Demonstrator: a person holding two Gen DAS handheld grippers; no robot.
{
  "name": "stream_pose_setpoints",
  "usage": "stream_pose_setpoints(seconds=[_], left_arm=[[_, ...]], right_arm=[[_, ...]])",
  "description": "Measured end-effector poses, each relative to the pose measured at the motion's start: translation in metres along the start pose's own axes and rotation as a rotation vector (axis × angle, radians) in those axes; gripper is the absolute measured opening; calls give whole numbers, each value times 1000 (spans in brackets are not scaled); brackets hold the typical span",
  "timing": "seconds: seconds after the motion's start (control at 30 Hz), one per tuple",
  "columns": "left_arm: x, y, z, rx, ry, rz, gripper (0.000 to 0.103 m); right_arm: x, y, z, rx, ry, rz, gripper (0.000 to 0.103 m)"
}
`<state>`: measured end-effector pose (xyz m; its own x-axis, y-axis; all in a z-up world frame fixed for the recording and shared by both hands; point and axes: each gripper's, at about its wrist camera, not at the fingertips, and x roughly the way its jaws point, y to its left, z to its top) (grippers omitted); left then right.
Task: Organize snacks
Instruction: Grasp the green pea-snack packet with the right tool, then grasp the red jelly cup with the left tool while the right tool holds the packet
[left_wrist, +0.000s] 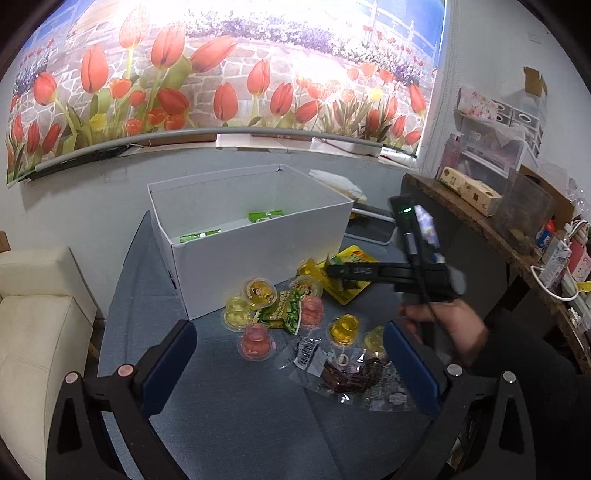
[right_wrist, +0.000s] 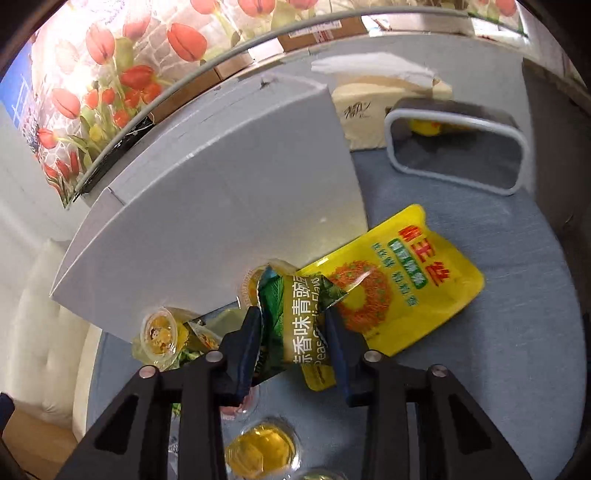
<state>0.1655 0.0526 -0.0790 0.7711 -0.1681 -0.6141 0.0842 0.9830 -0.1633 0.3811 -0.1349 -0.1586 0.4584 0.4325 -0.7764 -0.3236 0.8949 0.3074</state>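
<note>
A white box (left_wrist: 258, 258) stands open on the blue table with green packets (left_wrist: 264, 217) inside. In front of it lie several jelly cups (left_wrist: 258, 291), a green pea packet (left_wrist: 284, 310), a clear packet of dark snacks (left_wrist: 347, 376) and a yellow pouch (left_wrist: 351, 258). My left gripper (left_wrist: 288, 354) is open and empty above the pile. My right gripper (right_wrist: 293, 332) is shut on a green pea packet (right_wrist: 299, 317), held just above the table beside the white box (right_wrist: 207, 221) and the yellow pouch (right_wrist: 399, 280). In the left wrist view the right gripper (left_wrist: 332, 271) reaches in from the right.
A grey bin with a white rim (right_wrist: 458, 151) holds something yellow behind the pouch. A cream sofa (left_wrist: 40, 325) is at the left. A wooden shelf (left_wrist: 480, 221) with boxes stands at the right. A tulip poster (left_wrist: 221, 74) covers the wall.
</note>
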Motion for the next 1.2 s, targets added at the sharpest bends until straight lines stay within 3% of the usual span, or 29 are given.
stream_pose_setpoints(seconds=[0.27,0.47,0.6,0.67,0.73,0.93,1.2], left_arm=[[51,8,-3,12,67,16,103],[112,30,-17,-29,185,65,97],[141,35,-25,-24,240,109,76],[151,38,-27,-36,267,97,55],[154,38,-27,-41,260,94,39],[143,36,-25,-43,236,48,39],[81,20,-10,-13,119,13,36]], right_arm=[[-78,16,-19,-80,-109,21,38],[-140,28,-48,-101,-183,46,38],[-163,34,-63,-118,-206,58,38],[-171,39,-69,-123,-211,71,38],[-173,42,-73,-136,-209,70,38],[-172,46,-79,-142,-199,84,38],[-159,51,-83,-138,-167,97,38]])
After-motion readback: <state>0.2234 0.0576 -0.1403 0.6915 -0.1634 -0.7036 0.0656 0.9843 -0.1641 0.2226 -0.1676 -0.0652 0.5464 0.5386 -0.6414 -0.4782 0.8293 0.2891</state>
